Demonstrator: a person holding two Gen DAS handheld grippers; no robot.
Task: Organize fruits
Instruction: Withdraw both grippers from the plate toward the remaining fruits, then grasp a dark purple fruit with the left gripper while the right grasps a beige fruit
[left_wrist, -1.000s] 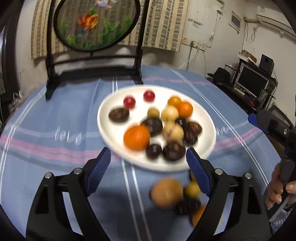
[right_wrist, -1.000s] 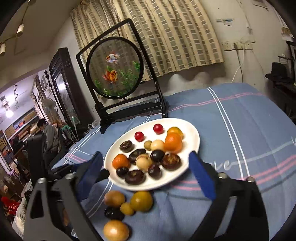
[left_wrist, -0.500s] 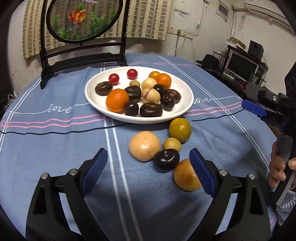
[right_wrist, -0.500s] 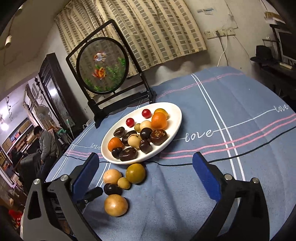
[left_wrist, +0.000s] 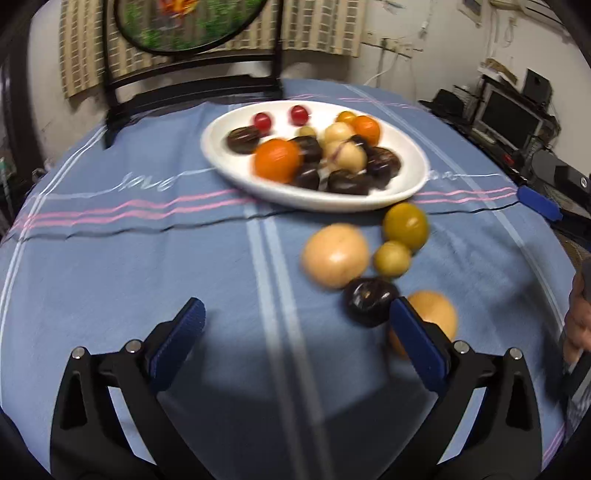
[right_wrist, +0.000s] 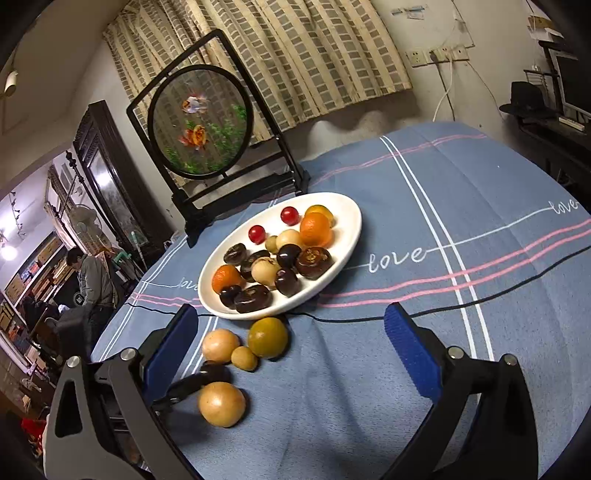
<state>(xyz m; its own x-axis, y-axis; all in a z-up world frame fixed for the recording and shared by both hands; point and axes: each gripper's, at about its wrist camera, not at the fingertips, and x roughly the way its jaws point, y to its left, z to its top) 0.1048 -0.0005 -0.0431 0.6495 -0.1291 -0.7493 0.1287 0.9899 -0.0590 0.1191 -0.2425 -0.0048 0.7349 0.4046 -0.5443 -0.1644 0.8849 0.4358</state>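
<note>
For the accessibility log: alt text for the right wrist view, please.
An open right gripper hovers over a blue tablecloth, facing a white plate full of mixed fruits. Five loose fruits lie on the cloth below the plate; a framed goldfish screen stands behind.

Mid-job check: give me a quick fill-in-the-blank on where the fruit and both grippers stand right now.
1. The number of fruits lying loose on the tablecloth in front of the white plate is ____.
2. The two small red fruits lie on the ____.
3. The left gripper and the right gripper both hold ____.
4. The only loose fruit of dark colour lies between two ____ ones.

Missing words: five; plate; nothing; tan
</note>
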